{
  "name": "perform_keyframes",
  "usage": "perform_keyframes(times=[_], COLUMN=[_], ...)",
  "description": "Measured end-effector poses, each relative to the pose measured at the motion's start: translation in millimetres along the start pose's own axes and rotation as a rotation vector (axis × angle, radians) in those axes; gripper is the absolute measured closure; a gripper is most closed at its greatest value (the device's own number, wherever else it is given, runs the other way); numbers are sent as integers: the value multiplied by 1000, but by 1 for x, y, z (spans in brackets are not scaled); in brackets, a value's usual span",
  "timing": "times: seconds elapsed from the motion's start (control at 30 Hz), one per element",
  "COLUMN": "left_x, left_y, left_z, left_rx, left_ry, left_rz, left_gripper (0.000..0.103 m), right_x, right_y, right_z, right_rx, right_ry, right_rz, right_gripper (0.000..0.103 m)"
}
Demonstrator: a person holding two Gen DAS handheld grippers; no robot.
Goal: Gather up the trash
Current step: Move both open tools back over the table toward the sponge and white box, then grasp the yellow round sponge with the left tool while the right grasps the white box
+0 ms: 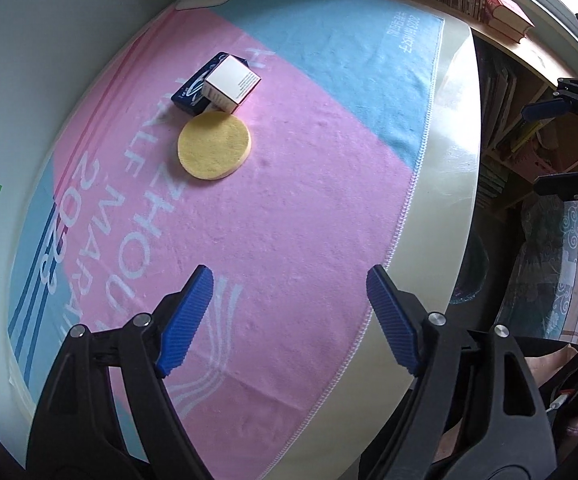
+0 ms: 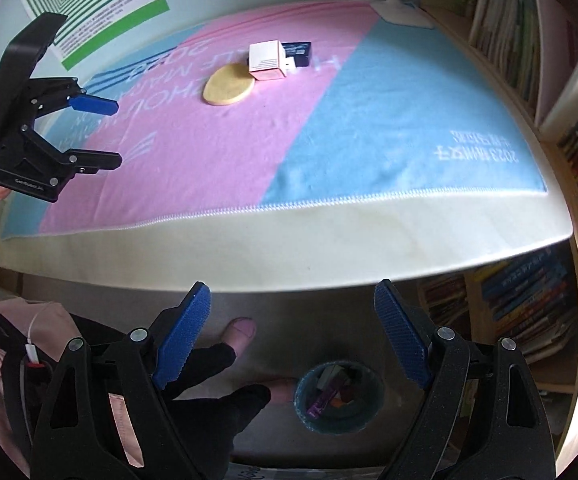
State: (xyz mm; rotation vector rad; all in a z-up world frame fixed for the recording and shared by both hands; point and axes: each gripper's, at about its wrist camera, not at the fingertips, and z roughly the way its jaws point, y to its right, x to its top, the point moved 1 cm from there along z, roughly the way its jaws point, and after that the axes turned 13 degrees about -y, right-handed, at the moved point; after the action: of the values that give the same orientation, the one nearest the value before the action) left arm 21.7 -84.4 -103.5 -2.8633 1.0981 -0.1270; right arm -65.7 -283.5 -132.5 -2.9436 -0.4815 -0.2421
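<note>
Trash, a white box (image 1: 233, 82) leaning on a dark box (image 1: 193, 88) beside a yellow sponge (image 1: 215, 146) mid-towel (image 1: 289, 220), could tumble apart if grabbed together, while left gripper (image 1: 289, 320) and right gripper (image 2: 293, 336), over the bin (image 2: 339, 396), gape wide, empty.

A white table (image 1: 445, 184) carries a pink and light blue towel (image 1: 289, 208) with white lettering, spread flat across most of its top. On the towel's pink part lie a round yellow sponge (image 1: 215, 146), a white box (image 1: 233, 82) and a dark blue box (image 1: 195, 88); the white box leans over the blue one, just beside the sponge. Below the table's edge, a blue trash bin (image 2: 339, 398) stands on the floor (image 2: 273, 308).
</note>
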Motion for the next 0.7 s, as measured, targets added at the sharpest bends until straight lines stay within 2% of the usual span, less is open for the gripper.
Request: perform_keyframes(times=[0.5,0.7], left_x=[3,21], left_y=[-60,-68], left_z=[19,32], left_rx=[-42,-27], left_ry=[-11,-34], left_rz=[-55,-90], left_gripper=[25,22], right_x=[91,135], right_y=[-29,-24], right_z=[11,20], right_rx=[29,64], right_ry=[27,12], right_rz=[-47,-141], right_gripper=[19,19])
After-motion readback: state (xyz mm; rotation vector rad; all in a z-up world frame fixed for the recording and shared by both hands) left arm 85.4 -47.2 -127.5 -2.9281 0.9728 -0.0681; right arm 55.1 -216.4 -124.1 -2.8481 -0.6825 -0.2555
